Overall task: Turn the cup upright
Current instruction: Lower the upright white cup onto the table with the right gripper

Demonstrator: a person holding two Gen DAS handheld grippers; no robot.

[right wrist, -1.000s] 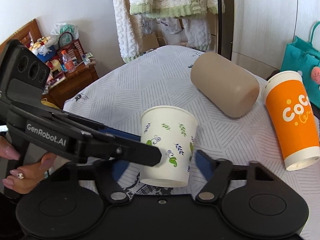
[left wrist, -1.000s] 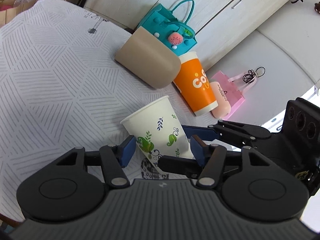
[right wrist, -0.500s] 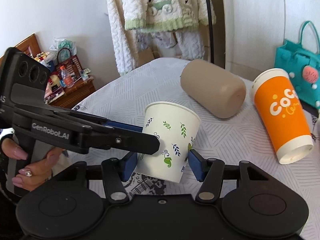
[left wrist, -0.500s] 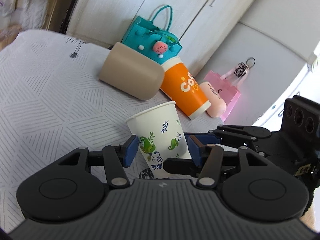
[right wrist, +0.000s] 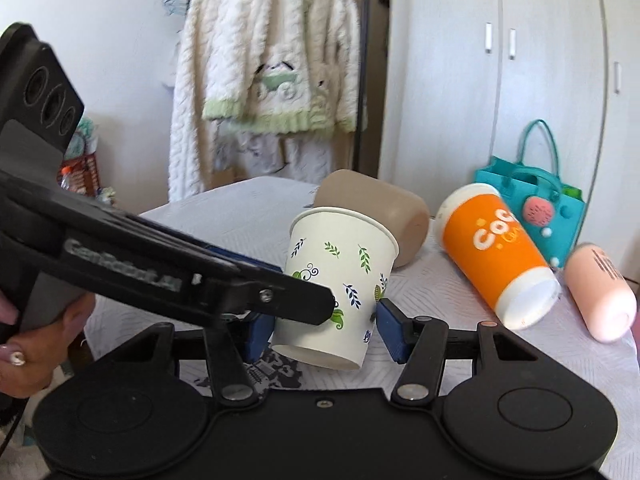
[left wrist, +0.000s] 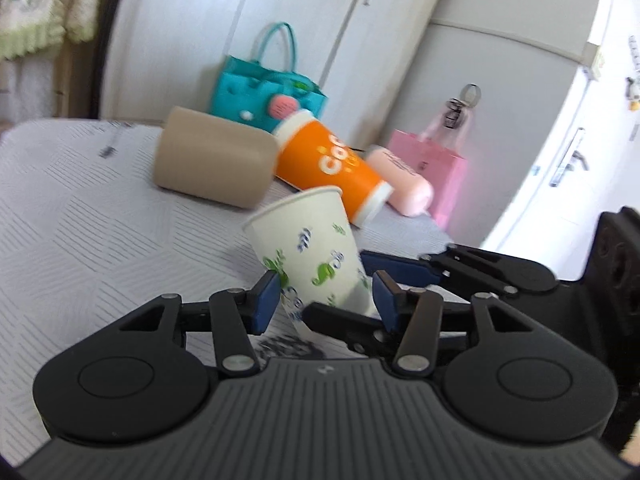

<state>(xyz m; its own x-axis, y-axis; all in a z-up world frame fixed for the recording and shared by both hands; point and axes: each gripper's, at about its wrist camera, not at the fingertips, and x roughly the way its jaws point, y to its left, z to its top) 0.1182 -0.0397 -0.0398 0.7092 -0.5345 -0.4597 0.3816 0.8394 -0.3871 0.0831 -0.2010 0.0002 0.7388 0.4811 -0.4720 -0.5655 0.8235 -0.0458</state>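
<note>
Paper cup with leaf print (left wrist: 310,258) (right wrist: 340,280), mouth up and tilted, its base lifted just above the white patterned table (left wrist: 100,220) (right wrist: 460,296). In the left wrist view the cup sits at centre, rim leaning toward 11 o'clock. The left tongs (left wrist: 324,298) straddle its lower wall: the left blue pad (left wrist: 266,298) appears to touch the cup, while the right pad's contact is blurred, so a grip cannot be confirmed. The right tongs (right wrist: 324,330) bracket the cup base in the right wrist view; a narrow gap shows beside the right pad (right wrist: 394,330), and the left pad is partly hidden behind the other tool's finger, so their state cannot be told either. A hand (right wrist: 32,344) holds the left tool at 9 o'clock.

Behind the cup, toward 12 o'clock, a tan cup (left wrist: 212,162) (right wrist: 376,212) lies on its side. Toward 1 o'clock lie an orange cup (left wrist: 332,164) (right wrist: 496,252) and a pink bottle (left wrist: 400,186) (right wrist: 600,296). A teal bag (left wrist: 268,92) (right wrist: 532,196) stands beyond the table edge; a pink bag (left wrist: 434,168) stands at 2 o'clock.
</note>
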